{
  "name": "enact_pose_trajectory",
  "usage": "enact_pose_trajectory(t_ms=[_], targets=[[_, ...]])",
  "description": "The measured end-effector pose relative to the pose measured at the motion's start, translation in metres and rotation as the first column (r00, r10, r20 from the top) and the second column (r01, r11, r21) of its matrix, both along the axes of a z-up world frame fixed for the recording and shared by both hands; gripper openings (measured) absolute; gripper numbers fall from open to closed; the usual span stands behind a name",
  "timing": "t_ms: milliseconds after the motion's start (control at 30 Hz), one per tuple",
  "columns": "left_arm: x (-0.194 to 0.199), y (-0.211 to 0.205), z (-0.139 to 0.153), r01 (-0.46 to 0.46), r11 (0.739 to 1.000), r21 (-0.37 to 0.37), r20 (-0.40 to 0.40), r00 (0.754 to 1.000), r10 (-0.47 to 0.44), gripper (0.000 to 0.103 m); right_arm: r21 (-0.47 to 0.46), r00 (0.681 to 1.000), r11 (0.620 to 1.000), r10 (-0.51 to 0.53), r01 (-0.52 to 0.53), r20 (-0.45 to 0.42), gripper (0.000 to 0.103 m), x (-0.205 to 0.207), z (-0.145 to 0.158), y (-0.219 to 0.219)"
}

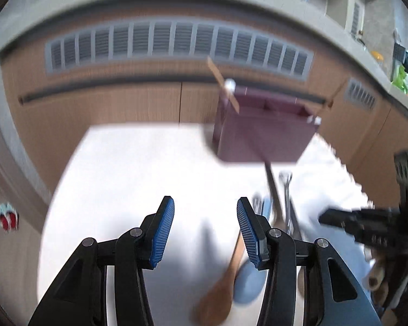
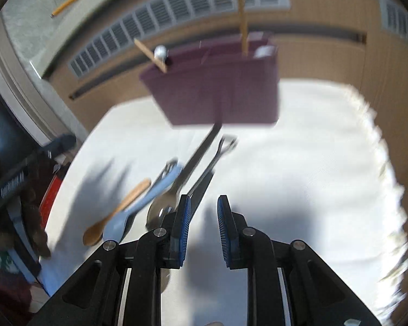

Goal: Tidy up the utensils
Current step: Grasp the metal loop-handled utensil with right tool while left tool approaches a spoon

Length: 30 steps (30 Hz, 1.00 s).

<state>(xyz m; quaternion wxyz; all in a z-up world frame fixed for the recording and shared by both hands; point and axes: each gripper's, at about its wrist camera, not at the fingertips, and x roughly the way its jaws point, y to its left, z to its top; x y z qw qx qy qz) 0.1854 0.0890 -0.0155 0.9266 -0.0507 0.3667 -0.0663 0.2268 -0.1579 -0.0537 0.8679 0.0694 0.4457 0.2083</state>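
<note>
A maroon utensil holder (image 1: 261, 130) (image 2: 220, 92) stands at the far side of the white table (image 1: 138, 168) (image 2: 307, 146), with wooden sticks and a round silver end poking out of it. A loose pile of utensils lies in front of it: a wooden spoon (image 1: 225, 279) (image 2: 117, 212), a light blue spoon (image 1: 249, 279) (image 2: 141, 203), a metal spoon (image 2: 174, 193) and metal tongs (image 1: 287, 198) (image 2: 215, 157). My left gripper (image 1: 205, 228) is open and empty, left of the pile. My right gripper (image 2: 204, 228) is open and empty, just right of the metal spoon; it shows at the right edge of the left wrist view (image 1: 367, 225).
Wood-look cabinets with long grey vent grilles (image 1: 176, 43) (image 2: 176, 11) run behind the table under a grey counter. Clutter sits on the counter at far right (image 1: 399, 73). The views are motion-blurred.
</note>
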Motion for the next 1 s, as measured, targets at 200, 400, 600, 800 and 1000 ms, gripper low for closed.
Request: enact_pose_trajectory(t_ms=[200, 400, 600, 800, 1000], targets=[[-0.01, 0.018, -0.015, -0.033, 0.998, -0.056, -0.053, 0.998, 0.03, 0.049, -0.036, 0.998, 0.998, -0.055, 0.055, 0.016, 0.02, 0.028, -0.006, 0.021], [-0.013, 0.03, -0.015, -0.046, 0.996, -0.076, -0.057, 0.998, 0.041, 0.049, -0.088, 0.991, 0.987, -0.131, 0.131, 0.006, 0.019, 0.071, -0.016, 0.037], [-0.006, 0.023, -0.021, -0.031, 0.996, -0.083, -0.088, 0.996, 0.024, 0.049, -0.18, 0.991, 0.975, -0.13, 0.132, 0.021, 0.02, 0.082, -0.028, 0.052], [-0.001, 0.008, -0.024, 0.009, 0.996, -0.09, -0.115, 0.993, -0.019, 0.049, -0.273, 1.0, 0.962, 0.024, -0.019, 0.018, 0.018, 0.058, -0.027, 0.053], [0.009, -0.016, -0.024, 0.079, 0.992, -0.099, -0.143, 0.985, -0.093, 0.049, -0.263, 0.997, 0.962, 0.07, -0.072, -0.018, 0.015, 0.024, -0.025, 0.023]])
